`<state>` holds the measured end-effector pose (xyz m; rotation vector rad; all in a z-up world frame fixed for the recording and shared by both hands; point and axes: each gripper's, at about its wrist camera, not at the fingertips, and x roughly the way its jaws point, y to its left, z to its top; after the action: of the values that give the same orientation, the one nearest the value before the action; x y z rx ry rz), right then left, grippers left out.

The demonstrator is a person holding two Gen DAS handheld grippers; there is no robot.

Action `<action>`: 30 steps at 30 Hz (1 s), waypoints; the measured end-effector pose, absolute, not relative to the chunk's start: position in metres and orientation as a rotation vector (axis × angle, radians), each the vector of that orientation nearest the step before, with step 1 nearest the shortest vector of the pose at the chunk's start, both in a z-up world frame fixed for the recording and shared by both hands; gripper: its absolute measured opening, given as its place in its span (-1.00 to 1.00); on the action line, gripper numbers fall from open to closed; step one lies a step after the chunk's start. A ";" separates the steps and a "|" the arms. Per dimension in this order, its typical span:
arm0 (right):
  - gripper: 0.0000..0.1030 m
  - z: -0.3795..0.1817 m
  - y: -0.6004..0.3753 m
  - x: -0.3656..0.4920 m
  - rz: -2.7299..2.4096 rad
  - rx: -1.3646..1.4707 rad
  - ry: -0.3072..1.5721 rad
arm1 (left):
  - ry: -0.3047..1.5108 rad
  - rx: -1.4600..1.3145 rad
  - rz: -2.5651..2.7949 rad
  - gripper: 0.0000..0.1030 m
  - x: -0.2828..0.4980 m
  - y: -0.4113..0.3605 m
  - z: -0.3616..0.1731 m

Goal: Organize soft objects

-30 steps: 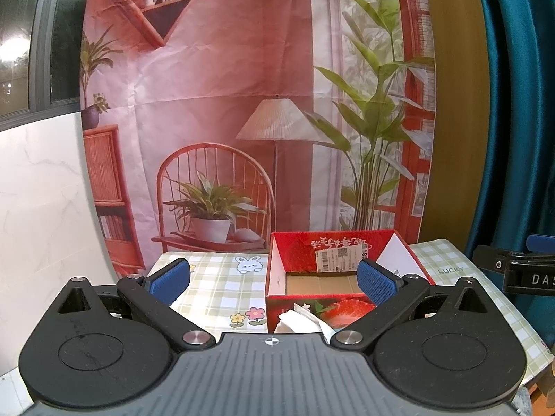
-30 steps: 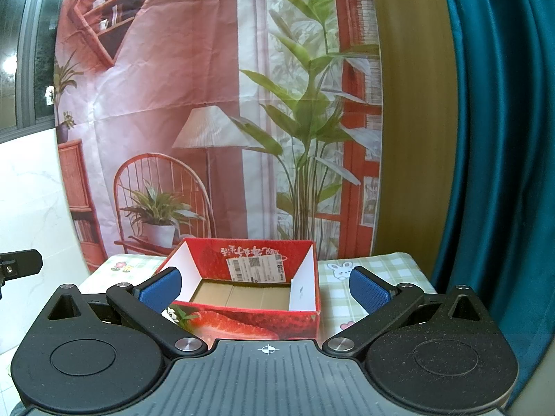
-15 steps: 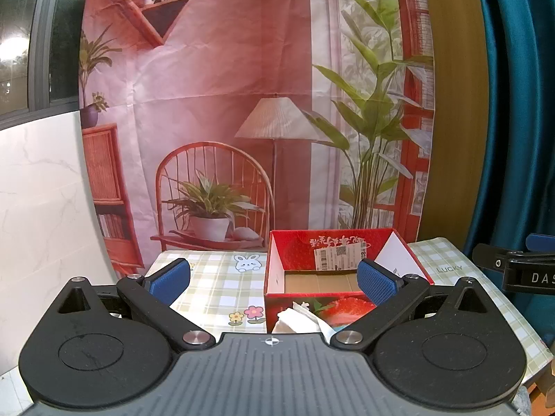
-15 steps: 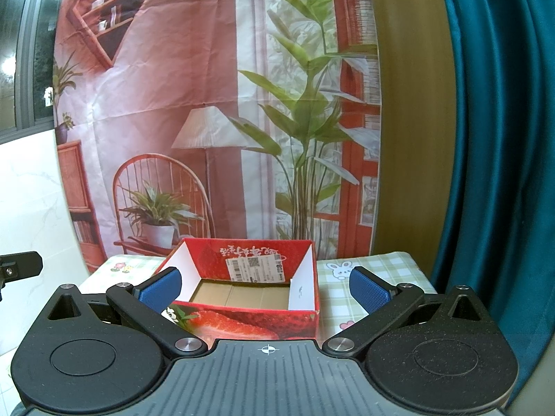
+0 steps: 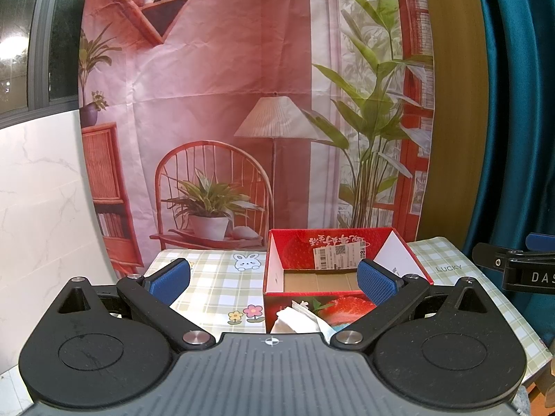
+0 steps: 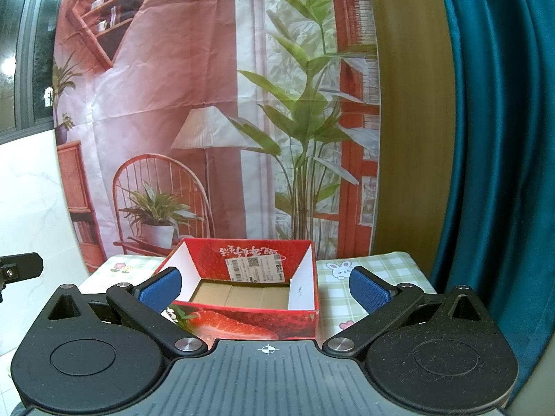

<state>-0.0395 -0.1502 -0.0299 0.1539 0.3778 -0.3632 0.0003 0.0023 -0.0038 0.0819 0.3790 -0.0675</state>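
While both tongs hover with blue pads spread wide and nothing between them, the open-topped red cardboard box printed with strawberries sits ahead on the table under a green checked cloth. From the left tongs it lies ahead toward the right pad; from the right tongs it lies between the pads, nearer the left one. A crumpled white soft item rests just before the left tongs, against the box's near wall.
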 end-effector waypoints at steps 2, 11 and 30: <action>0.99 -0.030 -0.150 -0.039 -0.364 0.153 0.377 | 0.379 0.081 -0.068 1.00 0.000 0.002 -0.004; 0.99 -0.029 -0.148 -0.038 -0.361 0.150 0.371 | 0.376 0.082 -0.068 1.00 -0.002 -0.001 -0.005; 0.99 -0.036 -0.150 -0.039 -0.340 0.193 0.365 | 0.332 0.063 -0.094 1.00 -0.003 0.000 -0.008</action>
<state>-0.0386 -0.1503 -0.0359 0.1933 0.3650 -0.3400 -0.0027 -0.0001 -0.0082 0.0629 0.3323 -0.0937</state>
